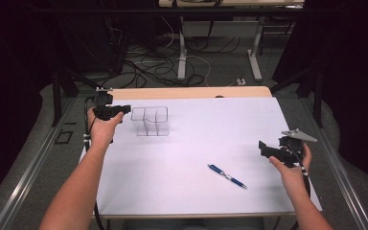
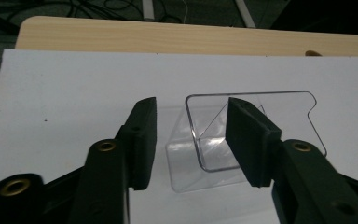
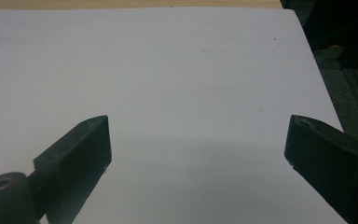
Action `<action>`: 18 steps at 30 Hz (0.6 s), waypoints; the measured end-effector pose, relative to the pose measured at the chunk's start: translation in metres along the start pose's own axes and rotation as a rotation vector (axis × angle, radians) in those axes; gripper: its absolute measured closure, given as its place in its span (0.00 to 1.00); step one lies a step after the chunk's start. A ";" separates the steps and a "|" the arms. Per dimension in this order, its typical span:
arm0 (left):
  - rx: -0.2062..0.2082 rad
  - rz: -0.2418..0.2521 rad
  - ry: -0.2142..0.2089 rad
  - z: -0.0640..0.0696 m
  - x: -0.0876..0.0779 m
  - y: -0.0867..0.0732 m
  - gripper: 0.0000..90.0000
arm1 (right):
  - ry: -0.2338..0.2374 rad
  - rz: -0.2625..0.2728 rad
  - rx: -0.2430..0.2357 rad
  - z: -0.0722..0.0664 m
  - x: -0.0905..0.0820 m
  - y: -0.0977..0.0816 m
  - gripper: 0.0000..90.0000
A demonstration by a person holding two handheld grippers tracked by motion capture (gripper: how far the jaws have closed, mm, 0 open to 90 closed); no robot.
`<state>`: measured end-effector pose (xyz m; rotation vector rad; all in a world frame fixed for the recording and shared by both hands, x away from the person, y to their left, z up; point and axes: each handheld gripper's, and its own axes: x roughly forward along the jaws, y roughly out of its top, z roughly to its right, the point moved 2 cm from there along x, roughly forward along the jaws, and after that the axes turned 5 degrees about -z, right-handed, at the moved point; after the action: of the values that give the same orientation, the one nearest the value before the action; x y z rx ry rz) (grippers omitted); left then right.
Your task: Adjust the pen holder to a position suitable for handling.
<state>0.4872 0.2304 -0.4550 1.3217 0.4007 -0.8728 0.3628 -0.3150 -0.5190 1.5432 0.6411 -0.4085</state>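
Left fingers (image 2: 191, 140): held partly apart, and nothing is being pressed by them. The near wall of the clear organizer (image 2: 256, 135) is straddled, one pad (image 2: 142, 140) outside it and the other pad (image 2: 249, 140) over the inside, so that the wall can be pinched; no contact can be made out yet.

Organizer: stood upright on the white sheet (image 2: 74, 84), just ahead of and between the left fingers, its open top turned up. In the high view the organizer (image 1: 149, 121) is seen just beside the left gripper (image 1: 117, 110). A steadying grip on its edge is judged to be the aim, so the light, slippery plastic is not shoved across the sheet.

Right fingers (image 3: 198, 154): spread wide, nothing between them, bare sheet ahead. In the high view the right gripper (image 1: 268, 149) is held low at the far side of the table (image 1: 187, 92), well apart from the organizer.

Pen (image 1: 227, 176): laid flat on the sheet, near the right fingers and well apart from the left ones. It is judged to be what the right fingers are kept open for, and the organizer its likely destination.

Risk: a thin clear wall can be missed or tipped if the pinch is made off-centre.
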 end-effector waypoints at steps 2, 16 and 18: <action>-0.003 -0.003 0.010 -0.006 0.004 0.001 0.72 | -0.004 0.005 0.002 0.000 0.001 0.000 0.08; 0.065 -0.004 0.001 -0.020 0.031 0.000 1.00 | 0.009 -0.010 -0.003 0.000 0.003 -0.002 0.09; 0.060 -0.027 -0.007 -0.022 0.037 -0.001 1.00 | 0.010 -0.013 0.001 0.000 0.004 -0.002 0.10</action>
<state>0.5147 0.2388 -0.4871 1.3712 0.3907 -0.9181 0.3642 -0.3144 -0.5230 1.5429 0.6593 -0.4116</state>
